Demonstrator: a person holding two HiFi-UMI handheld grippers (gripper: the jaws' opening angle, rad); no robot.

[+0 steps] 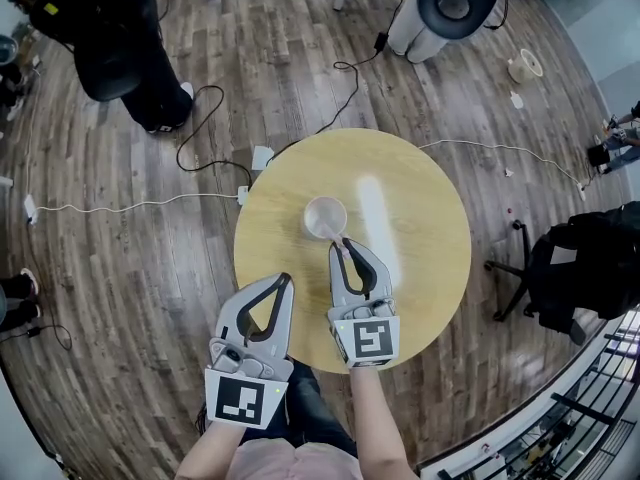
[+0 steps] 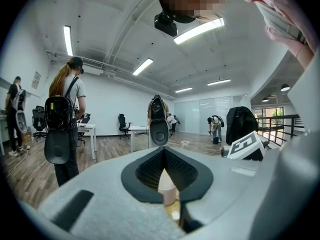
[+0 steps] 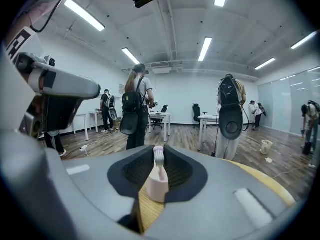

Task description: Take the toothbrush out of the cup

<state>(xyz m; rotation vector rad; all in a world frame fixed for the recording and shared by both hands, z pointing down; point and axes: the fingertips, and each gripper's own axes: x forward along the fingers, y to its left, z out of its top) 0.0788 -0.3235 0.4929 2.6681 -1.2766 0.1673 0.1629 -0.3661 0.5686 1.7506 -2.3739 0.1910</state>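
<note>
A pale pink cup (image 1: 325, 218) stands near the middle of the round wooden table (image 1: 420, 238). A pink toothbrush (image 1: 345, 252) leans out of it toward me. My right gripper (image 1: 342, 243) sits at the cup's near rim. In the right gripper view the right gripper (image 3: 158, 151) has its tips closed on the toothbrush (image 3: 158, 160) just below the bristles, above the cup (image 3: 156, 189). My left gripper (image 1: 284, 280) hangs shut and empty to the left, short of the cup. Through the left gripper (image 2: 163, 150) the cup (image 2: 166, 189) shows ahead.
Cables (image 1: 200, 158) and a power strip (image 1: 262, 158) lie on the wood floor left of the table. A black chair with a jacket (image 1: 585, 268) stands to the right. A white machine (image 1: 445, 8) stands beyond the table, and a person with a backpack (image 1: 120, 48) at far left.
</note>
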